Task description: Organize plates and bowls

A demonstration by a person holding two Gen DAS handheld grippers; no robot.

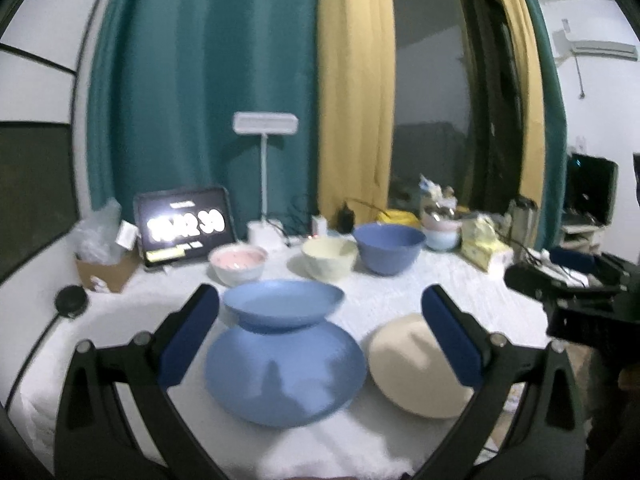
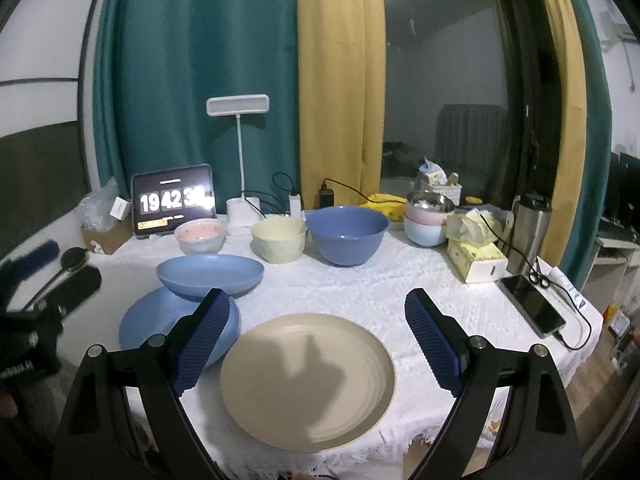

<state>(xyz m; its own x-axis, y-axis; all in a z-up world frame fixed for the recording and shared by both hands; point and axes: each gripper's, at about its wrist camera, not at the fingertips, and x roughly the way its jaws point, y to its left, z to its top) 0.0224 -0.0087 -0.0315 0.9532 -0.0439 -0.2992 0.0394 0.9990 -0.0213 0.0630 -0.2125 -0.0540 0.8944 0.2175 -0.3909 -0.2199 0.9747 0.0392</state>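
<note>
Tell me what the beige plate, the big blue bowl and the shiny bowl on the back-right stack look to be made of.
Beige plate: matte, with faint concentric rings and no glare; probably plastic or a fibre composite, though glazeless ceramic is possible. Big blue bowl: uniform colour with a soft sheen, likely the same kind of plastic. Shiny bowl: mirror-like reflections point to metal, probably stainless steel.

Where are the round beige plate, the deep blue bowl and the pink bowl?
Round beige plate (image 2: 308, 380): right wrist view, centre of its flat face.
Deep blue bowl (image 2: 347, 240): right wrist view, outer wall.
Pink bowl (image 2: 200, 236): right wrist view, inner wall.
</note>
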